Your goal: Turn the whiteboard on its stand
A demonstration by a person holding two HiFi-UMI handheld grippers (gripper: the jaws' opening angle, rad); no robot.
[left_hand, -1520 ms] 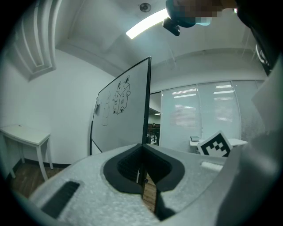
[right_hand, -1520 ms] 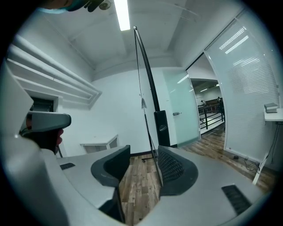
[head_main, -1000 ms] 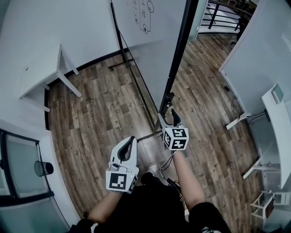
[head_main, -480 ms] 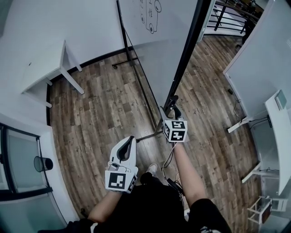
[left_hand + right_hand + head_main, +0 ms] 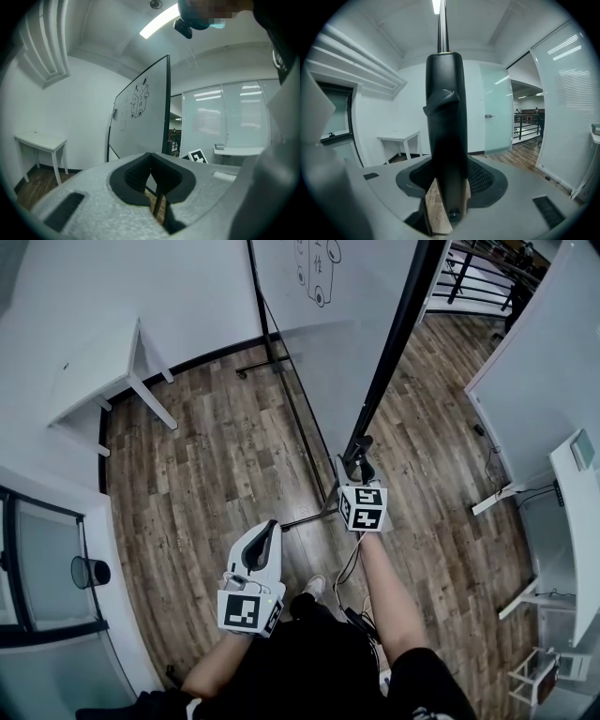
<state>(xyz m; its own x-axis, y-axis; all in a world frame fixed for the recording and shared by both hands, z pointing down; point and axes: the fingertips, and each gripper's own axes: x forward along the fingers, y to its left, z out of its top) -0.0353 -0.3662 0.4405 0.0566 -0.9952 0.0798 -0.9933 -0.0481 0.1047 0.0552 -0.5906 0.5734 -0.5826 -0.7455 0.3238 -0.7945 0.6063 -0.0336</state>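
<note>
Head view, right gripper (image 5: 357, 454) closing, moved up around whiteboard frame (image 5: 395, 341)

Left gripper (image 5: 263, 536): forearm bent, held low near the body, jaws together, empty. Right gripper (image 5: 358, 454): arm stretched forward, jaws closing either side of the whiteboard frame edge (image 5: 395, 343), not yet clamped.

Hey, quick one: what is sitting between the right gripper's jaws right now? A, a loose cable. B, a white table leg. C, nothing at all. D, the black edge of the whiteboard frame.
D: in the right gripper view the black whiteboard frame stands upright between the jaws of the right gripper, which are closing around it, with slivers of floor showing on either side.
</note>
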